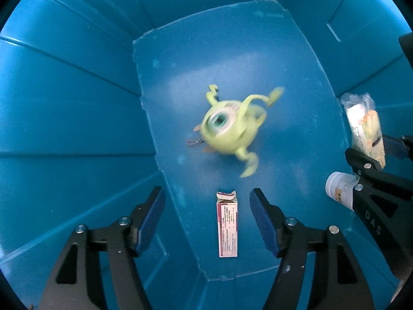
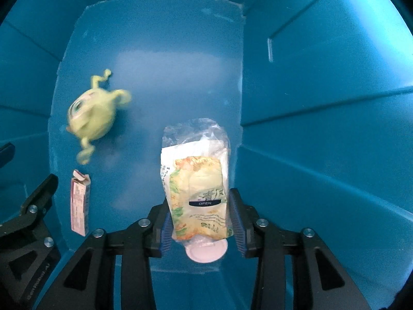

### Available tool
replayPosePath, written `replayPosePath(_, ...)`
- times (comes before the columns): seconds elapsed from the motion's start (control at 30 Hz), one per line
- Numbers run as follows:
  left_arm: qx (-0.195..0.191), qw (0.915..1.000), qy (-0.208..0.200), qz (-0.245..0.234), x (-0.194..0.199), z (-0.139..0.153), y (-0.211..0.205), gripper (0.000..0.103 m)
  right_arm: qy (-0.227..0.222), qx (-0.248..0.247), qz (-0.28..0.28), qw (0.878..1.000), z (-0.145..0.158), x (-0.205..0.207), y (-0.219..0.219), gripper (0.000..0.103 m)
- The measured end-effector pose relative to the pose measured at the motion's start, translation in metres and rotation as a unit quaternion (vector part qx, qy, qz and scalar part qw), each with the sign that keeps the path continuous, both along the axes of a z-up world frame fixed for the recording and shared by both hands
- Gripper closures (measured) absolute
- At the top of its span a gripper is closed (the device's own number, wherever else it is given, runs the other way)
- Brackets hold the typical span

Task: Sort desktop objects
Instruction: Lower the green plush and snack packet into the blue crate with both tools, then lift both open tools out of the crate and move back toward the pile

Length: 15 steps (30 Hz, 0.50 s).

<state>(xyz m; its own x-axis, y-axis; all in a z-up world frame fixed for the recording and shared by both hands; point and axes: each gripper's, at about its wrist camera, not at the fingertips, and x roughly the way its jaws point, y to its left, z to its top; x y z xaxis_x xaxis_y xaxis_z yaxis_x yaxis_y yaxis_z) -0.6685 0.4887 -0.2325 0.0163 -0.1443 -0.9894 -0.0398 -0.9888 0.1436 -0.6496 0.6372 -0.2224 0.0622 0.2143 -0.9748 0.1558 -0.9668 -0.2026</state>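
Note:
Both grippers reach down into a blue plastic bin (image 1: 77,118). My left gripper (image 1: 207,219) is open and empty above the bin floor. A green one-eyed monster toy (image 1: 229,129) is blurred beyond the left gripper; it also shows in the right wrist view (image 2: 90,118). A small pink carton (image 1: 227,224) lies flat between my left fingers' line of sight and shows at the left of the right wrist view (image 2: 80,204). My right gripper (image 2: 201,219) is shut on a tissue pack (image 2: 198,186), seen in the left wrist view too (image 1: 366,129).
A white bottle (image 1: 340,188) lies on the bin floor beside the right gripper; its round pale end (image 2: 206,252) shows under the tissue pack. The bin's ribbed walls (image 2: 322,129) rise close on all sides.

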Motion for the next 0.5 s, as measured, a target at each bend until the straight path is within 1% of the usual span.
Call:
replayPosePath(0.07,-0.002,1.0,0.001,-0.001,0.0,0.001,-0.001,0.036,0.002,-0.002,-0.01,1.0,0.001,0.002,0.002,0.059)
replayPosePath(0.13,-0.002,1.0,0.002,0.0,0.001,0.001,-0.001,0.036,0.003,-0.005,-0.018,1.0,0.002,0.002,0.003,0.048)
replayPosePath(0.17,0.0,1.0,0.002,-0.001,0.001,0.002,-0.002,0.036,0.004,-0.005,-0.022,1.0,0.003,0.002,0.004,0.044)
replayPosePath(0.2,0.003,1.0,0.003,-0.001,0.0,0.002,-0.002,0.036,0.006,-0.005,-0.025,1.0,0.004,0.002,0.004,0.037)
replayPosePath(0.23,0.003,1.0,0.005,-0.002,0.0,0.003,-0.002,0.036,0.008,-0.006,-0.028,1.0,0.005,0.0,0.005,0.033)
replayPosePath(0.27,0.001,1.0,0.007,-0.004,0.0,0.003,-0.002,0.036,0.009,-0.007,-0.031,0.999,0.002,-0.005,0.002,0.032)
replayPosePath(0.37,-0.002,1.0,0.007,-0.003,-0.001,0.003,-0.003,0.036,0.012,-0.013,-0.037,0.999,0.003,-0.003,0.002,0.028)
replayPosePath(0.5,-0.004,0.9999,0.011,0.0,0.001,0.008,-0.002,0.036,0.017,-0.023,-0.047,0.998,0.01,-0.005,0.016,0.023)
